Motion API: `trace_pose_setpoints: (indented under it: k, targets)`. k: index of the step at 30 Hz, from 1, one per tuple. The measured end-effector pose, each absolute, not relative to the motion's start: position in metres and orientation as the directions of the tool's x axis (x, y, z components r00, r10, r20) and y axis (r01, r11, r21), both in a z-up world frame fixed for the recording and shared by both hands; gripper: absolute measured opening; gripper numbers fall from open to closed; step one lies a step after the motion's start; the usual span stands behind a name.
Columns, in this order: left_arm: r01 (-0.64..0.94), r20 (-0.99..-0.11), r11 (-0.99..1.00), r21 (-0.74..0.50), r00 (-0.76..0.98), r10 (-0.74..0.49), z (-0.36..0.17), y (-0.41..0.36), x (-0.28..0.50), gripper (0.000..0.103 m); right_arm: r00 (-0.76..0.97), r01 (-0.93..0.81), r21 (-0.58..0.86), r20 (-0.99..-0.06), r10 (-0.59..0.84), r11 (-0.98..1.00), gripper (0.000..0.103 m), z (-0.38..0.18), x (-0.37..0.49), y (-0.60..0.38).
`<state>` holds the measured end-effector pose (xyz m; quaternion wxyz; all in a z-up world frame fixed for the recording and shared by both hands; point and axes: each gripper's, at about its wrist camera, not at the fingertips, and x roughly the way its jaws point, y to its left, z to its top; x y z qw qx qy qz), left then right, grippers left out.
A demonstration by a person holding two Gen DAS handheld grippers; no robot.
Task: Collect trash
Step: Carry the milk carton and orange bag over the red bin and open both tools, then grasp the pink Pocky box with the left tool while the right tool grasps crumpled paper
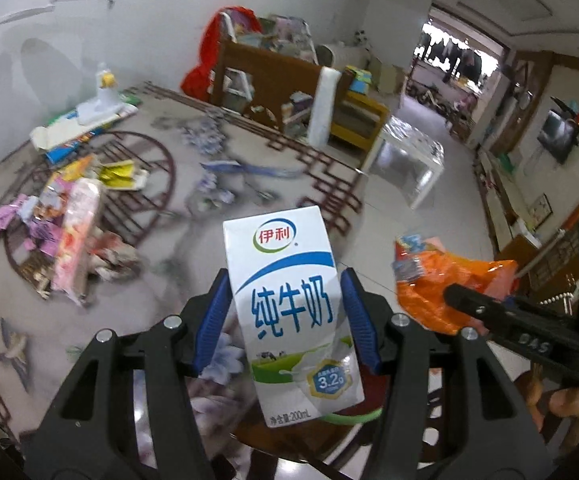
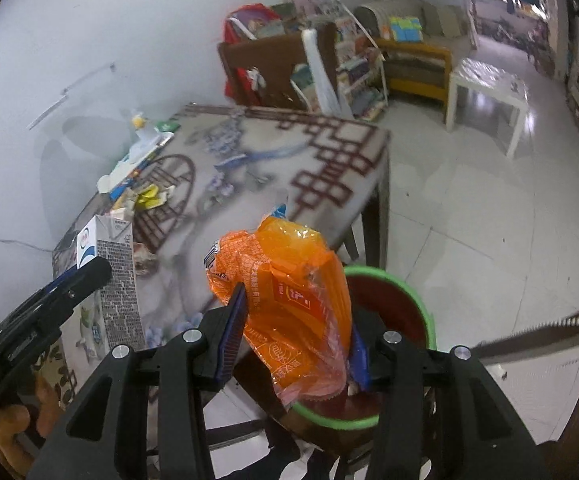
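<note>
The left gripper (image 1: 285, 312) is closed partway on an upright white-and-blue milk carton (image 1: 289, 308), its blue pads pressed against the carton's two narrow sides at about mid-height. In the right wrist view that same carton (image 2: 115, 280) appears at nine o'clock, clamped in the left gripper (image 2: 89, 276). The right gripper (image 2: 295, 336) is closed on a crumpled orange snack wrapper (image 2: 289, 300), which bulges up out of the narrow gap between the blue pads; in the left wrist view the wrapper (image 1: 437, 280) sits at three o'clock. Below the wrapper, at six o'clock of the right wrist view, is a round bin with a green rim (image 2: 409, 284) and a dark red inside, standing on the tiled floor beside the table. The patterned table (image 1: 161, 264) at ten o'clock carries more litter: a heap of pink and purple wrappers (image 1: 69, 232), a yellow packet (image 1: 123, 174) and flattened boxes (image 1: 77, 132) near the wall.
</note>
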<state>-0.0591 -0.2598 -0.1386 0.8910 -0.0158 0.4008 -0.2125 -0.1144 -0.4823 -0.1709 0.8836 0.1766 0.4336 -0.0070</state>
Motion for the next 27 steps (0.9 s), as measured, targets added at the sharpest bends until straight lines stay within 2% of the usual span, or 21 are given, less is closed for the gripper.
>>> trace_pose_setpoints:
  k: [11, 12, 14, 15, 19, 27]
  targets:
    - [0.426, -0.723, 0.886, -0.184, 0.552, -0.416, -0.151, -0.310, -0.065, 0.055, 0.617, 0.268, 0.333, -0.780, 0.105, 0.904, 0.045, -0.192, -0.129, -0.517]
    - [0.430, -0.730, 0.884, -0.182, 0.543, -0.414, -0.154, -0.313, -0.064, 0.056, 0.617, 0.278, 0.337, -0.781, 0.102, 0.900, 0.046, -0.194, -0.130, -0.520]
    - [0.433, -0.738, 0.885, -0.173, 0.538, -0.408, -0.156, -0.318, -0.063, 0.072, 0.614, 0.294, 0.341, -0.783, 0.098, 0.893, 0.057, -0.197, -0.129, -0.525]
    - [0.435, -0.737, 0.884, -0.172, 0.539, -0.408, -0.156, -0.320, -0.064, 0.074, 0.616, 0.302, 0.345, -0.782, 0.095, 0.889, 0.059, -0.198, -0.130, -0.528]
    - [0.450, -0.730, 0.879, -0.157, 0.547, -0.411, -0.153, -0.323, -0.065, 0.080, 0.616, 0.316, 0.358, -0.782, 0.097, 0.879, 0.060, -0.200, -0.131, -0.532]
    - [0.422, -0.708, 0.896, -0.142, 0.590, -0.389, -0.138, -0.300, -0.063, 0.081, 0.617, 0.305, 0.357, -0.780, 0.103, 0.883, 0.061, -0.200, -0.131, -0.528]
